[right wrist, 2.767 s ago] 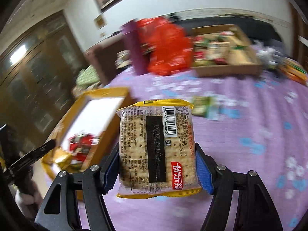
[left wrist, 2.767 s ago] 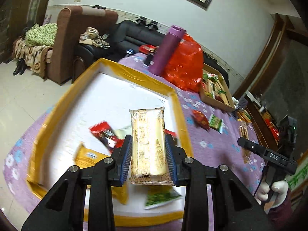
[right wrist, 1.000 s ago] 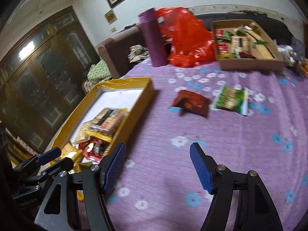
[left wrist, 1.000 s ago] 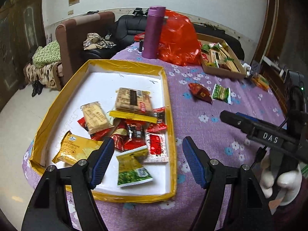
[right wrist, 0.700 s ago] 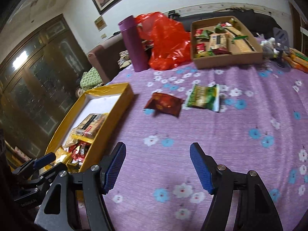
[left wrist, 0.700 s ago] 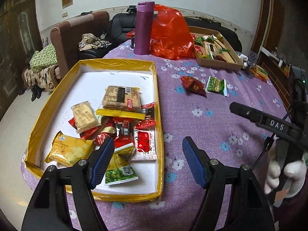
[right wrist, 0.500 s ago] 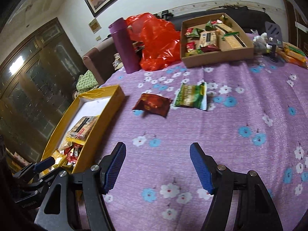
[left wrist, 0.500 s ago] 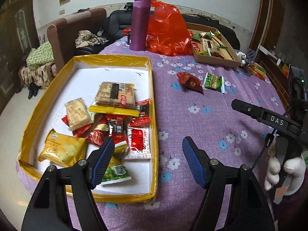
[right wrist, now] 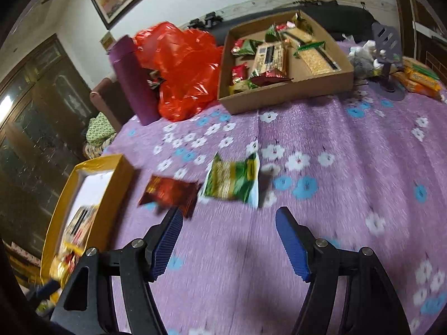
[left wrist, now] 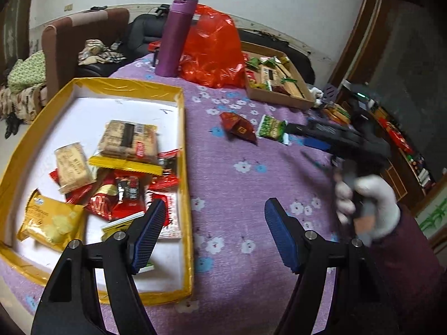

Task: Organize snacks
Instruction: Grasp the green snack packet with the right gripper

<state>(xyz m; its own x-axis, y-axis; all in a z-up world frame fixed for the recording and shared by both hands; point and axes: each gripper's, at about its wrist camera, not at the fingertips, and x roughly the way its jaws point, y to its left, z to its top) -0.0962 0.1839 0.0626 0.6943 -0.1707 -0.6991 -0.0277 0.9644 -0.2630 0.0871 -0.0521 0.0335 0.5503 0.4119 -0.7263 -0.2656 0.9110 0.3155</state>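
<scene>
A purple flowered tablecloth (right wrist: 349,167) covers the table. On it the yellow-rimmed tray (left wrist: 183,128) holds cracker packs, red wrappers and a yellow chip bag; the cardboard box (right wrist: 290,92) beyond holds more snacks. A red packet (right wrist: 167,192) and a green packet (right wrist: 232,181) lie loose between them. The left gripper (left wrist: 213,233) and right gripper (right wrist: 229,240) both gape wide, empty, touching nothing.
</scene>
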